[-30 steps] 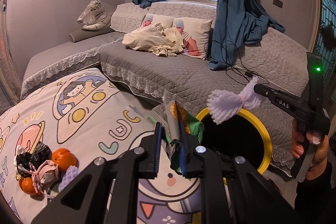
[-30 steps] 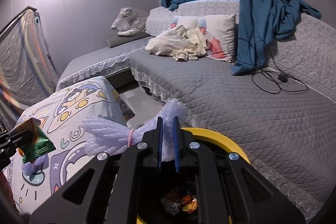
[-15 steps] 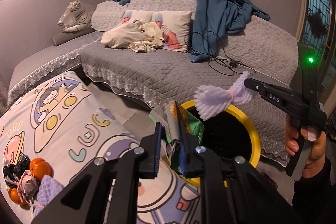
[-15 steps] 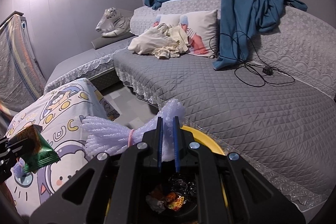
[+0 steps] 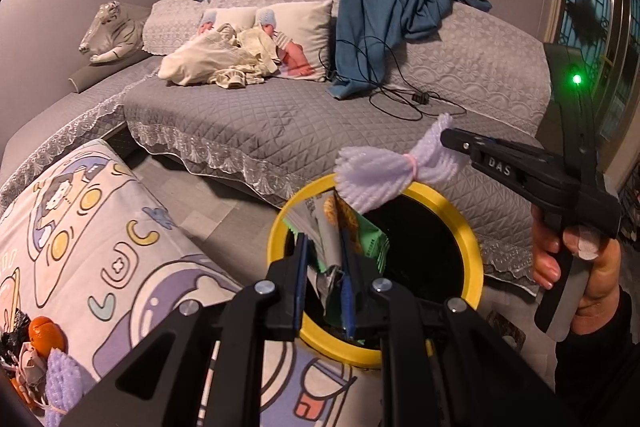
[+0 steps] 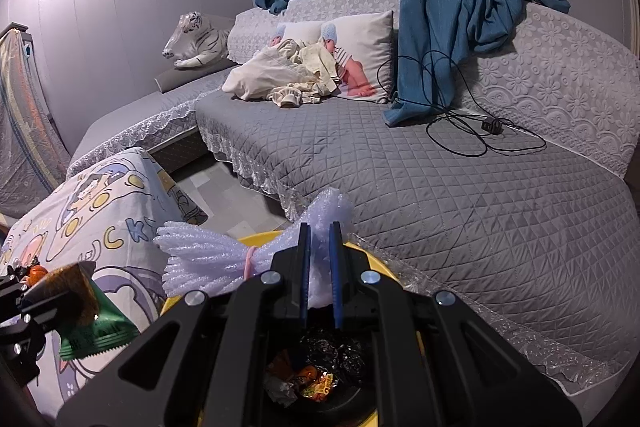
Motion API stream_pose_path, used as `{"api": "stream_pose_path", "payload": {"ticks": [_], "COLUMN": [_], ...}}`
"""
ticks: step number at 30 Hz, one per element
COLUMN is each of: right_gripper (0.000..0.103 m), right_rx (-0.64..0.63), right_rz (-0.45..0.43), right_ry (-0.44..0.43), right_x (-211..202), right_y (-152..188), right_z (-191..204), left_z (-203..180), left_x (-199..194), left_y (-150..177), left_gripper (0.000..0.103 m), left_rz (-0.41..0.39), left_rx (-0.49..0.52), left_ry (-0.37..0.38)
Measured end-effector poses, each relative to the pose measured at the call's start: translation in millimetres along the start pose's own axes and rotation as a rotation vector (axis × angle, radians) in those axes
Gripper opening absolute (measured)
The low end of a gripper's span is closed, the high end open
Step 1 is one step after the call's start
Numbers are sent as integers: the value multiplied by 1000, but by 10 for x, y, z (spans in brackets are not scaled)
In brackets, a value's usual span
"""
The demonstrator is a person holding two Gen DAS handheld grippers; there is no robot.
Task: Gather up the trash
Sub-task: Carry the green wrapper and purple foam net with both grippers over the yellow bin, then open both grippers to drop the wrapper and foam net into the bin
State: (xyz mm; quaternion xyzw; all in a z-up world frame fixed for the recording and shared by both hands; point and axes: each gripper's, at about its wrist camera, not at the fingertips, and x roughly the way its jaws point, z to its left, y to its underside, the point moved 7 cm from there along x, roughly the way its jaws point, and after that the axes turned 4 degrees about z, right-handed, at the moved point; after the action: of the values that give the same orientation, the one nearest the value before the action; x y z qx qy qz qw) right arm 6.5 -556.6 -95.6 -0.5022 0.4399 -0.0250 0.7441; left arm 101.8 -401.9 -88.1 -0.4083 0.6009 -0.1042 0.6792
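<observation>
Left gripper [image 5: 324,267] first: its jaws are clamped narrow on a green snack wrapper [image 5: 360,243], and over the last second the wrapper has been carried off the cartoon-print cloth [image 5: 120,247] and across to the yellow-rimmed bin [image 5: 474,251]. It is now held above the bin's near-left rim, partly over the black opening. From the right wrist view the same wrapper [image 6: 94,327] is seen at the left edge, still outside the rim on that side, so a release looks slightly early yet.

Right gripper [image 6: 318,267] next: it is closed tight on a pale lilac foam net [image 6: 208,261], pinched at one end, with the pink band around the middle and the fanned end sticking out to the left. It has been lowered a little and is held directly over the bin mouth, where crumpled wrappers [image 6: 316,379] are already seen at the bottom. Judged from this, both pieces are close to being dropped, the foam net first.

Further back on the cloth, at its near-left corner, more trash is left waiting: orange peel [image 5: 46,335], dark scraps and another foam net [image 5: 64,383].

As for writing: "DAS" is read on the right gripper's body [image 5: 496,167], and large letters "LUC" are printed on the cloth. The wrapper's print cannot be read.
</observation>
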Motion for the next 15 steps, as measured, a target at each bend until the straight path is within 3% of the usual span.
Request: {"api": "stream_pose_path", "payload": {"ticks": [15], "right_gripper": [8], "right_rx": [2], "right_rz": [51], "right_ry": [11], "right_x": [188], "right_y": [67], "right_z": [6], "left_z": [-266], "left_x": [353], "left_y": [13], "left_gripper": [13], "left_rz": [57], "left_rx": [35], "left_ry": [42]}}
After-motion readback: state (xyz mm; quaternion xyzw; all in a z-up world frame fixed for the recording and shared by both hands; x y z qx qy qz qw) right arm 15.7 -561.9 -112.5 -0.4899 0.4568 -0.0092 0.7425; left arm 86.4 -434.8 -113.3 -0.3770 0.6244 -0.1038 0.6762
